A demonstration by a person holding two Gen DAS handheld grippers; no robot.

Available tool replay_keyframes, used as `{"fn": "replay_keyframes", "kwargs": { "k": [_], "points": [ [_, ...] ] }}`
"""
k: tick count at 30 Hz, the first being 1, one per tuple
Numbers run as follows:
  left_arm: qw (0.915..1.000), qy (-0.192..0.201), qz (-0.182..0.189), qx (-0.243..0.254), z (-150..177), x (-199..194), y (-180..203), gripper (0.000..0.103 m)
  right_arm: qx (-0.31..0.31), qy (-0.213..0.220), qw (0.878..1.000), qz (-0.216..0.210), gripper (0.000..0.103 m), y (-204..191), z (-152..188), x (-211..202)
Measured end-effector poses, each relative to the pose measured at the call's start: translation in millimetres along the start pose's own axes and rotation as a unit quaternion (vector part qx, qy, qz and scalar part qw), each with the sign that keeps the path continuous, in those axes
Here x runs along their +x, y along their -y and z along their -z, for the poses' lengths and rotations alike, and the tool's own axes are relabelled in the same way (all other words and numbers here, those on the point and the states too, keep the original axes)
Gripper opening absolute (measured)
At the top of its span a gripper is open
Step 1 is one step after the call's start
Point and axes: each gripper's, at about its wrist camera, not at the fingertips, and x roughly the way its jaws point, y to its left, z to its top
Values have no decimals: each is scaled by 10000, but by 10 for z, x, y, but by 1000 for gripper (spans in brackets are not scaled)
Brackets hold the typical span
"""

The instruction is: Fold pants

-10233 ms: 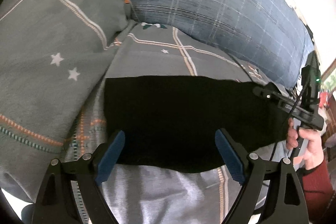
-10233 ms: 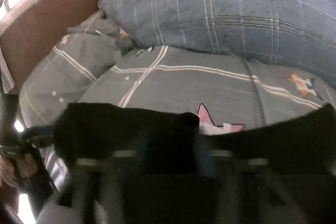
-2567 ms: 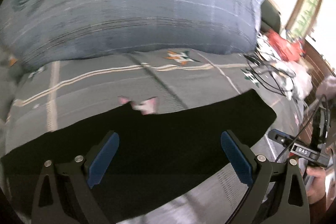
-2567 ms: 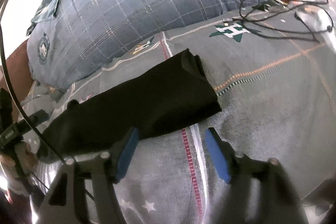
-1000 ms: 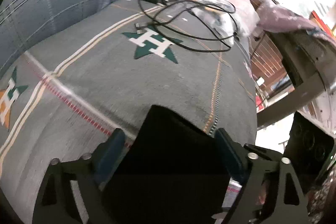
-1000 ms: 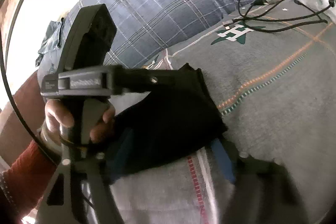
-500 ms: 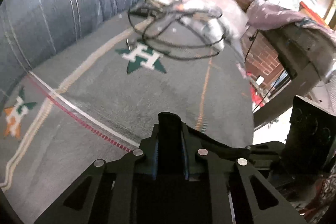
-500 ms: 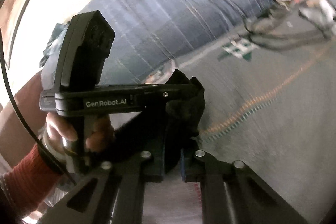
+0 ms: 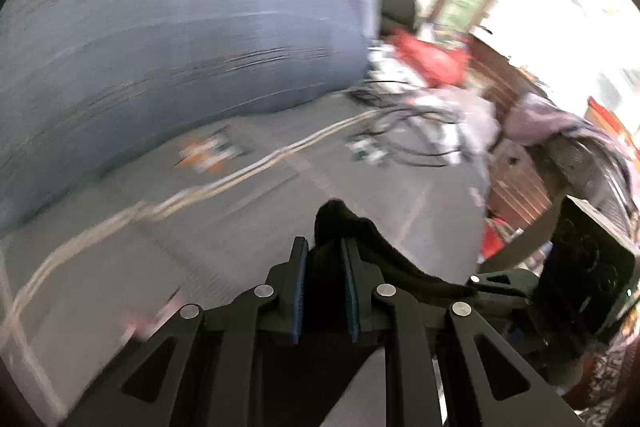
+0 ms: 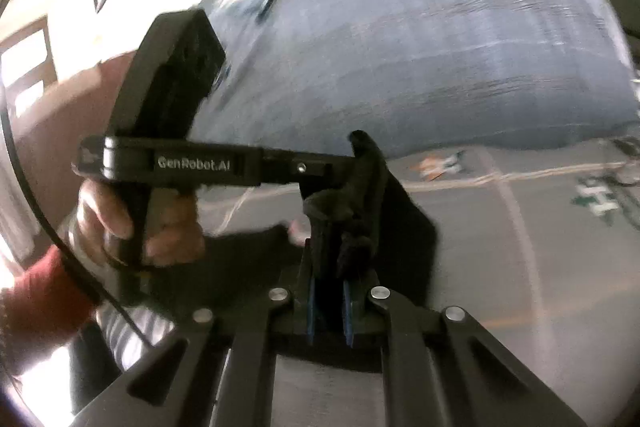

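The black pants [image 9: 384,259] lie on the grey bedcover [image 9: 160,227], one end gathered and raised off it. My left gripper [image 9: 325,247] is shut on that end, and a tuft of black cloth sticks up past its blue pads. In the right wrist view my right gripper [image 10: 329,267] is shut on the same bunched edge of the pants [image 10: 404,227], its tips hidden in the cloth. The left gripper [image 10: 352,167] reaches in from the left just above it and pinches the fabric. The rest of the pants trails down to the bed.
A big blue plaid duvet [image 9: 180,47] is piled along the back of the bed. Cables and loose clutter [image 9: 420,135] and a red bag [image 9: 428,55] lie at the far right end. A hand [image 10: 160,227] with a red sleeve [image 10: 40,299] holds the left gripper.
Both grippers went from open around the pants' end to shut on it. They have since lifted it and swung it away from the cables toward the duvet side; the pictures blur.
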Motion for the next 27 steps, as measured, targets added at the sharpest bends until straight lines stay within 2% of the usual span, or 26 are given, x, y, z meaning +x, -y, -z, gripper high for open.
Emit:
{"fn": "replay_keyframes", "kwargs": {
  "k": [2,3,4,5,6,7,9,11,15,19,24,27],
  "points": [
    [9989,-20,-308,-352,256,-124,-197,16,-210,-268,9994,-86,9,-185,90,246],
    [9976,-29,-435,-535,357,-174,-288,24,-294,-441,9985,-166,10,-268,149,388],
    [9956,-46,-561,-749,469,-231,-386,32,-333,-574,9975,-230,17,-319,196,486],
    [9932,-36,-676,-949,579,-304,-475,50,-340,-741,9963,-275,21,-387,261,611],
    [9904,31,-732,-1176,694,-394,-552,60,-321,-829,9955,-334,32,-414,287,653],
    [9884,95,-729,-1330,771,-489,-586,62,-290,-949,9939,-486,45,-449,313,671],
    [9849,229,-701,-1566,892,-680,-614,68,-285,-966,9909,-888,47,-473,341,551],
    [9836,389,-777,-1582,1014,-878,-534,74,-367,-788,9920,-918,48,-427,299,336],
    [9842,336,-1151,-1307,1176,-968,-196,79,-139,-379,9984,-408,53,-67,137,-9],
    [9860,214,-1269,-1057,1160,-832,179,79,449,-285,9984,172,53,363,21,25],
    [9841,-100,-1333,-1170,1208,-514,352,79,387,-374,9984,168,51,355,54,235],
    [9815,-195,-1148,-1523,1205,-375,330,79,498,-475,9976,76,52,402,92,289]
  ]
}}
